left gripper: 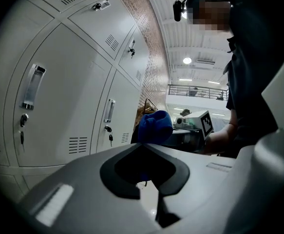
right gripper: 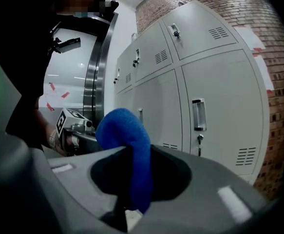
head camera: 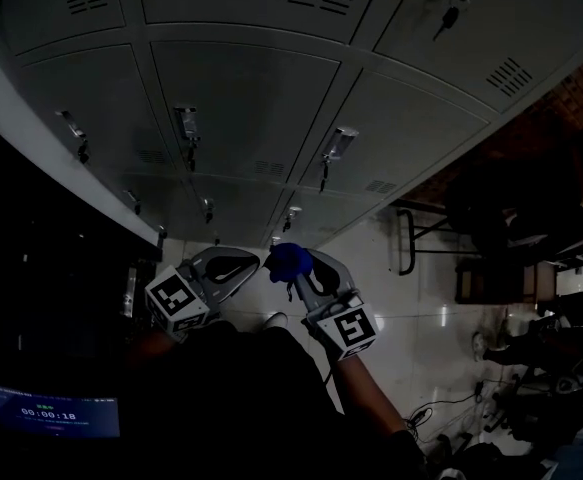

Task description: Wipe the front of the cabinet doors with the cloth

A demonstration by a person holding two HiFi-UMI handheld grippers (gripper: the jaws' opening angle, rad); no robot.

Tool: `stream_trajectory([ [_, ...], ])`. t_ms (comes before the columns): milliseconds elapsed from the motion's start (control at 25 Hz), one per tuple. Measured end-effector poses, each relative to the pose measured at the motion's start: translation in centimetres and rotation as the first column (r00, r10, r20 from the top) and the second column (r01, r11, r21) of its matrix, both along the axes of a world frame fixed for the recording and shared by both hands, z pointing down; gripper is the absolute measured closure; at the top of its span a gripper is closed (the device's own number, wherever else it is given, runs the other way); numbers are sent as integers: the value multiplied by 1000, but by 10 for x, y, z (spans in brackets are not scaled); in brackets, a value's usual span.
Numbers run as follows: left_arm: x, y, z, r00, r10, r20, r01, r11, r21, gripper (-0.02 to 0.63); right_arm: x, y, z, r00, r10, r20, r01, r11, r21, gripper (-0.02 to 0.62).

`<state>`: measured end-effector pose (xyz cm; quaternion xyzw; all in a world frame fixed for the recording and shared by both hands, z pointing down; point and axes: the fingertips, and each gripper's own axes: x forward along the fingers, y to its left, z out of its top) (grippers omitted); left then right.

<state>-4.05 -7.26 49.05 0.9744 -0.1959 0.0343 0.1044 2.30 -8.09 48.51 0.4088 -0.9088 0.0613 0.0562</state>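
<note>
Right gripper view gives us the right gripper [right gripper: 134, 199] clamped on the blue cloth [right gripper: 124, 130], which bunches up above its jaws in front of the grey cabinet doors [right gripper: 215, 111], and we see the left gripper [left gripper: 149, 179] just beside, jaws together on nothing.

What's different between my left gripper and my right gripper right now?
The right gripper is shut on the blue cloth; the left gripper's jaws hold nothing. In the head view the left gripper slants rightward, the right gripper leftward, tips converging. Both are short of the cabinet doors.
</note>
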Motion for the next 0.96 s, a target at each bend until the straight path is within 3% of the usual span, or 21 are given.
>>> stream_trajectory([
  [960,-5,15,6,1000,-20,5,20,1000,-19,606,-11,17,6,998,-61,-18,60,998,-24,517],
])
